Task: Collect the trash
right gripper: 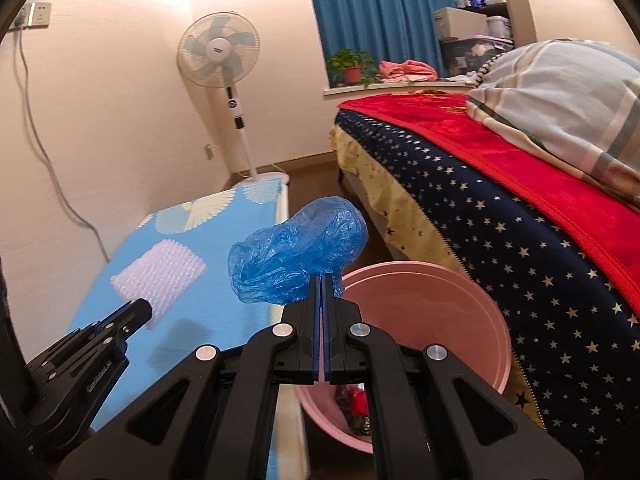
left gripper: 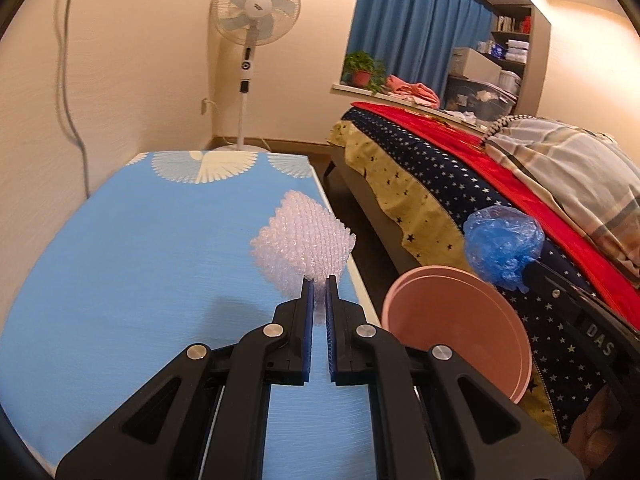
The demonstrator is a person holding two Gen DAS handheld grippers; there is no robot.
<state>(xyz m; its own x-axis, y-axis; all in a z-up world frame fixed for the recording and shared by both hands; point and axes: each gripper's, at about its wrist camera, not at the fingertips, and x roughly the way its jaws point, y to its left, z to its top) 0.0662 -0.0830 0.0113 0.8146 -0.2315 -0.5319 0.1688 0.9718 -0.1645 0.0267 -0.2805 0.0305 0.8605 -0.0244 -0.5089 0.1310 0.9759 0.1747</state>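
The left claw [left gripper: 319,280] is clamped on a piece of clear bubble wrap [left gripper: 302,246], its blue-padded fingers [left gripper: 307,312] nearly together with the wrap's lower edge pinched between them. The wrap is held up in the air above the surface [left gripper: 120,280], which is covered with a light blue cloth bearing white fan patterns at its far end.

The right claw [right gripper: 322,278] is pressed together on a crumpled blue plastic bag [right gripper: 296,252], gripping it by its lower edge so that the bag bulges up and to the left of the tips. In the right wrist view the bag hangs just above the near rim of a pink bin [right gripper: 440,320], which stands on the floor in the gap between the surface and the bed [right gripper: 500,220]. Dark and red items lie at the bottom of the bin, partly hidden by the claw.

In the left wrist view the bag and the right claw show at the right, over the far side of the bin's rim.

The bed carries a navy cover with stars, a red blanket and a striped pillow [right gripper: 560,100]. Farther off, a white standing fan [left gripper: 256,8] stands against the wall, and a potted plant [left gripper: 362,68] sits on the window sill before blue curtains [left gripper: 420,20].
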